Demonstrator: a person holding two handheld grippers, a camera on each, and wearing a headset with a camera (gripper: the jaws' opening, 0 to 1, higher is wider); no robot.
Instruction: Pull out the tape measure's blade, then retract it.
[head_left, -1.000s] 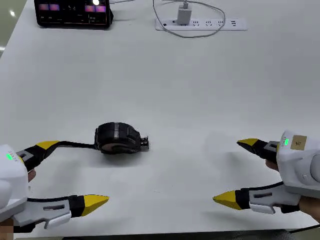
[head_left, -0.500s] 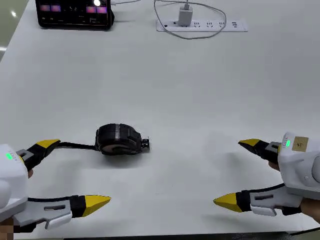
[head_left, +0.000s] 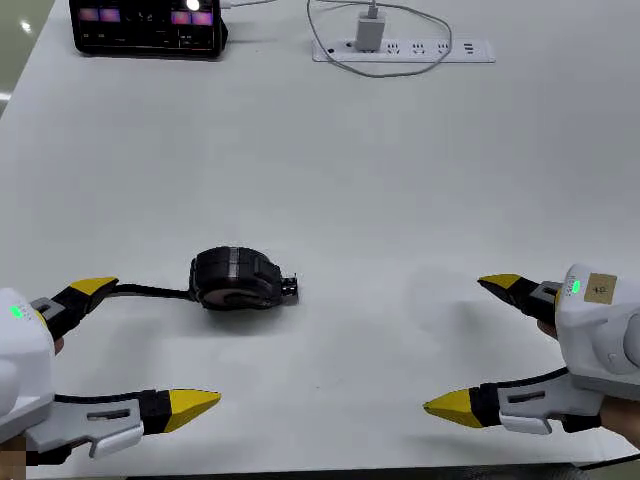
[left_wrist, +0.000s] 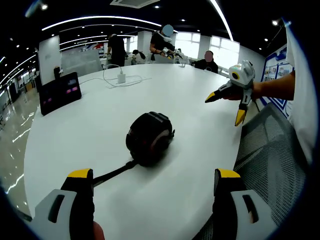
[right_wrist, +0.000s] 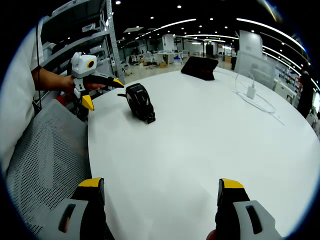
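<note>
A black tape measure (head_left: 236, 278) lies on the white table (head_left: 330, 170), its blade tip pointing right and a black strap (head_left: 152, 290) trailing left. It also appears as the tape measure (left_wrist: 149, 138) straight ahead in the left gripper view and as the tape measure (right_wrist: 139, 100) far off in the right gripper view. My left gripper (head_left: 155, 345) stands open at the lower left, its upper yellow tip near the strap's end. My right gripper (head_left: 472, 345) is open at the lower right, well apart from the tape measure. Nothing is between either pair of jaws.
A dark tablet (head_left: 148, 27) stands at the far left of the table. A white power strip (head_left: 405, 47) with a plugged charger and cable lies at the far middle. The table's near edge runs just below both grippers.
</note>
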